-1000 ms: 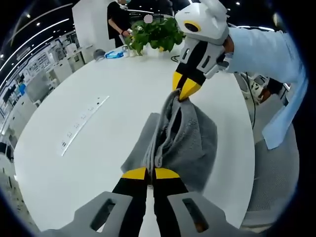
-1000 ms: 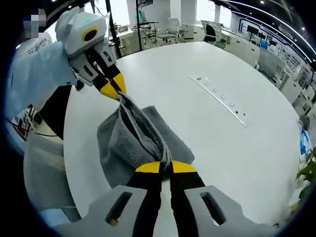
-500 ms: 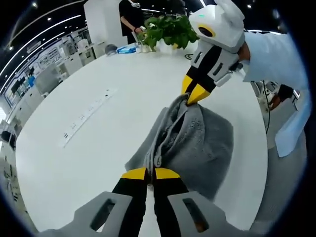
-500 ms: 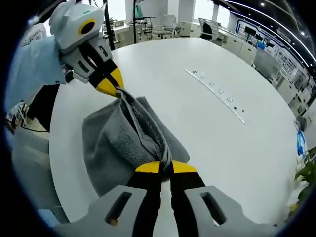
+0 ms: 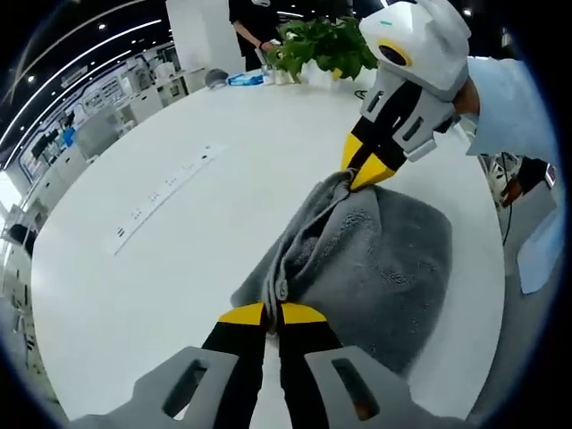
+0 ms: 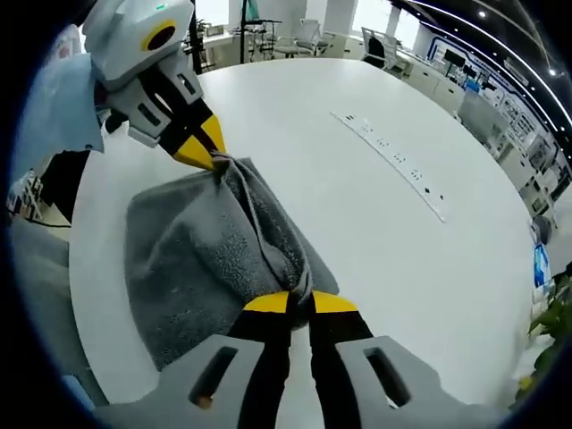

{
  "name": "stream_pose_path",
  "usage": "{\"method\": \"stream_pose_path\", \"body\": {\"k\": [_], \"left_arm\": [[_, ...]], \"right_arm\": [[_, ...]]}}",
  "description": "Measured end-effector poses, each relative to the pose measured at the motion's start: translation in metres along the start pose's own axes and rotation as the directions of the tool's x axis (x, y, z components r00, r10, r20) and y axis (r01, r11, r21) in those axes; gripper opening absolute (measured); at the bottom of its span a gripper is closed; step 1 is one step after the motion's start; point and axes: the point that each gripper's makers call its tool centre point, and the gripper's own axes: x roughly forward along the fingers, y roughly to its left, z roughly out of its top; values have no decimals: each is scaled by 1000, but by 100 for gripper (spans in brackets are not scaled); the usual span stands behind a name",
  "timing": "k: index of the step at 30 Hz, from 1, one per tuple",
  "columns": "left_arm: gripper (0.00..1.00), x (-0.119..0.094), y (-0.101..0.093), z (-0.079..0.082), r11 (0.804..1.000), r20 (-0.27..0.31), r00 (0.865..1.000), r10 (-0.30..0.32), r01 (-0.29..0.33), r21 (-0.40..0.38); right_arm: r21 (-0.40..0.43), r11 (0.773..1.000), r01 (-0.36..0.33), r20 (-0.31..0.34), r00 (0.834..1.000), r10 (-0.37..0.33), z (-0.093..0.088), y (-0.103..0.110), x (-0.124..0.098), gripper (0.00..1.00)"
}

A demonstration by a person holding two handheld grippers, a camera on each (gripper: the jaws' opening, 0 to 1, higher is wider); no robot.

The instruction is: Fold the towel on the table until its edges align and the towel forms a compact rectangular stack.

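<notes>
A grey towel [image 5: 375,259] lies partly folded on the white round table [image 5: 179,268], its upper edge lifted and stretched between the two grippers. My left gripper [image 5: 272,315] is shut on one corner of that edge. My right gripper [image 5: 365,172], entering the left gripper view from the upper right, pinches the other corner. In the right gripper view the towel [image 6: 197,259] spreads to the left over the table [image 6: 375,232]; my right gripper [image 6: 299,304] is shut on its near corner and the left gripper [image 6: 204,154] holds the far corner.
A long white strip with small marks [image 5: 165,192] lies on the table, also the strip [image 6: 393,165]. A green plant [image 5: 326,45] and a person [image 5: 259,18] stand at the far edge. A person's light-blue sleeve [image 5: 509,98] is at right.
Both grippers have lowered with the towel's edge, and the towel now lies spread wider and flatter on the table. Both keep their hold.
</notes>
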Motion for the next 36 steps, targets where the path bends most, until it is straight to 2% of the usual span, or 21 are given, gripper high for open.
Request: {"method": "stream_pose_path", "body": {"k": [8, 23, 27, 34, 36], "left_arm": [[4, 10, 10, -5, 999, -15, 999, 50, -50, -5], [4, 15, 13, -11, 999, -39, 998, 39, -39, 16], [4, 15, 7, -12, 999, -44, 999, 27, -26, 19], [8, 12, 14, -13, 1000, -27, 999, 24, -24, -2], [8, 10, 16, -16, 1000, -39, 999, 26, -26, 0]], "right_arm": [[-12, 1000, 14, 0, 1000, -14, -1, -4, 9, 7], [8, 999, 48, 25, 999, -48, -2, -21, 6, 13], [19, 998, 63, 22, 998, -63, -4, -25, 6, 13], [19, 997, 80, 28, 996, -80, -3, -31, 1, 13], [14, 996, 87, 27, 996, -88, -1, -32, -4, 12]]}}
